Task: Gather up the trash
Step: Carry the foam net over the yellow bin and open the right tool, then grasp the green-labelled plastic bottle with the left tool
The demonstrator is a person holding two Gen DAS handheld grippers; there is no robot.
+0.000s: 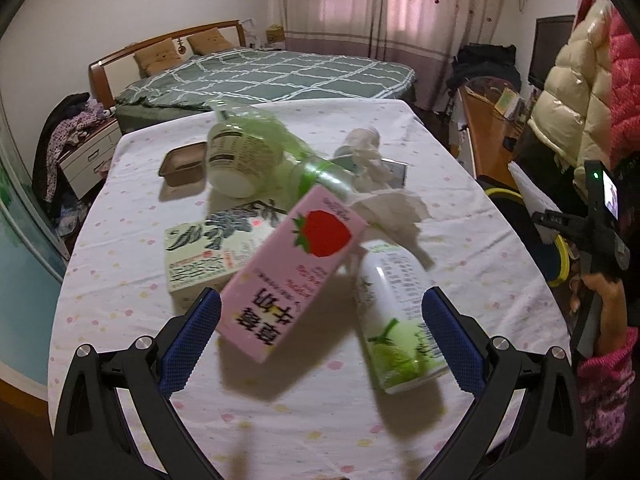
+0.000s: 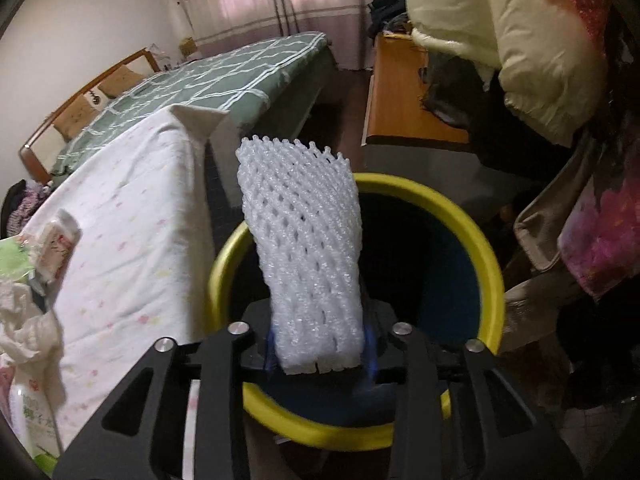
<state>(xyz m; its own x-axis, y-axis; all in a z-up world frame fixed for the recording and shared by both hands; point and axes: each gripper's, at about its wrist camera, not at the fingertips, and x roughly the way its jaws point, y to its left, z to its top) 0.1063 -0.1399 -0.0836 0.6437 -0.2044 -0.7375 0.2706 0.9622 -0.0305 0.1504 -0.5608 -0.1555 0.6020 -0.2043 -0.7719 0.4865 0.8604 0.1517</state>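
Note:
In the left wrist view my left gripper (image 1: 320, 320) is open above the white tablecloth (image 1: 120, 280), with a pink strawberry milk carton (image 1: 292, 276) lying between its blue pads (image 1: 192, 344). A green and white bottle (image 1: 394, 316) lies just right of the carton. Crumpled tissue (image 1: 392, 208), a green plastic bottle (image 1: 256, 148), a leaf-print box (image 1: 208, 248) and a brown tray (image 1: 182, 164) lie farther back. In the right wrist view my right gripper (image 2: 320, 360) is shut on a white foam fruit net (image 2: 308, 256), held above the yellow-rimmed bin (image 2: 488, 264).
The bin stands on the floor off the table's right edge (image 2: 192, 184). A bed (image 1: 260, 72) lies behind the table. A wooden desk (image 2: 400, 92) and hanging jackets (image 1: 576, 80) are at the right. A nightstand with clothes (image 1: 88, 148) is at the left.

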